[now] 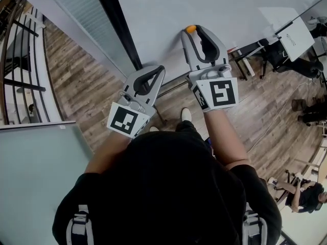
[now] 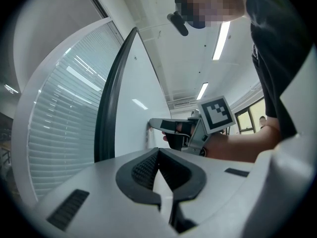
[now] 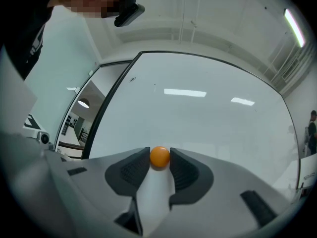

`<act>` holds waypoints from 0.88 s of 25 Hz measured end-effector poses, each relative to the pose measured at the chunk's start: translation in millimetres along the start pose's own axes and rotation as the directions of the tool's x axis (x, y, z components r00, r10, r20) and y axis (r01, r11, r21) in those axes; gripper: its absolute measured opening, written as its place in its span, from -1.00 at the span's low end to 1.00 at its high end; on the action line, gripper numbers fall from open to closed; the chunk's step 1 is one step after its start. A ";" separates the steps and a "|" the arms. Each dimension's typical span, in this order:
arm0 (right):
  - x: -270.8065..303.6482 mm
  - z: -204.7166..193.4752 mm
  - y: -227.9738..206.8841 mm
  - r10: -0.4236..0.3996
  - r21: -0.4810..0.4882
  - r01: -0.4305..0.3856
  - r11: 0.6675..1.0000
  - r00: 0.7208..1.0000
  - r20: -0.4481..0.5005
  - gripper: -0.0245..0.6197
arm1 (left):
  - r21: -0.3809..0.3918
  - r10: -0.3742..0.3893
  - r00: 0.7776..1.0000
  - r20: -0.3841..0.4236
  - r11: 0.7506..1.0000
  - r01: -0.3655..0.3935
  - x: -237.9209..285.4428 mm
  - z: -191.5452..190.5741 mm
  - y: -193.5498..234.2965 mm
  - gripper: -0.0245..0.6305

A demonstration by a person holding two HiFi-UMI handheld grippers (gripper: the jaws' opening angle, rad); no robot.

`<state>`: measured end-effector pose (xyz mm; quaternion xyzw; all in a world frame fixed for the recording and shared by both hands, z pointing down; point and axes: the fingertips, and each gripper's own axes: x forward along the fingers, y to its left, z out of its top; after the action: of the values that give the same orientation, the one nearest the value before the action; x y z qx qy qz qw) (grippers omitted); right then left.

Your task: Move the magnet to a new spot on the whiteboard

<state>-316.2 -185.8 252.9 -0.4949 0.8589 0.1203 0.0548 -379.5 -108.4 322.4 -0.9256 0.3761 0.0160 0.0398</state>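
A small orange ball magnet sticks to the whiteboard near its lower part. My right gripper reaches level to the board, and the magnet sits right between its two fingertips. The jaws stand wide and look open around it, with hardly any gap on either side. My left gripper hangs lower and to the left, shut on nothing, with its tips near the board's dark edge. The left gripper view also shows the right gripper at the board.
A dark vertical frame bounds the whiteboard on the left, with a blind-covered glass wall beyond it. A railing runs at far left. The board's stand legs, a table with paper and a seated person are to the right.
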 end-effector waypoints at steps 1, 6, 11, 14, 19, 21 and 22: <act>0.4 -0.1 0.1 -0.001 -0.001 0.001 1.000 1.000 -0.001 -0.54 | 0.001 0.003 1.000 -0.001 1.000 -0.003 -0.9 -0.3 0.9 -0.92; 1.5 0.0 0.6 0.011 0.002 -0.011 1.000 1.000 -0.017 -0.55 | 0.006 0.009 1.000 -0.010 1.000 -0.009 -3.7 -2.9 2.1 -0.92; -2.0 3.4 3.2 0.011 0.022 -0.011 1.000 1.000 0.003 -0.56 | 0.010 0.016 1.000 -0.004 1.000 -0.016 -9.3 0.5 4.7 -0.92; -7.2 8.2 6.5 0.008 0.014 -0.008 1.000 1.000 0.010 -0.56 | 0.021 0.012 1.000 -0.008 1.000 -0.012 -14.3 -0.6 8.4 -0.92; -29.1 4.3 11.0 0.002 0.021 -0.001 1.000 1.000 -0.011 -0.56 | 0.019 -0.005 1.000 0.003 1.000 0.005 -21.8 1.2 5.4 -0.92; -39.1 0.0 13.2 -0.006 0.024 0.007 1.000 1.000 -0.027 -0.56 | 0.018 -0.014 1.000 0.006 1.000 0.014 -23.6 0.5 4.9 -0.92; -43.6 -2.6 14.9 -0.009 0.024 0.010 1.000 0.999 -0.036 -0.56 | 0.018 -0.020 1.000 0.006 1.000 0.019 -24.4 -0.1 5.1 -0.92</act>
<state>-307.0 -142.8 266.9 -0.5004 0.8587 0.1007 0.0458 -400.6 -95.2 323.7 -0.9287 0.3671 0.0153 0.0493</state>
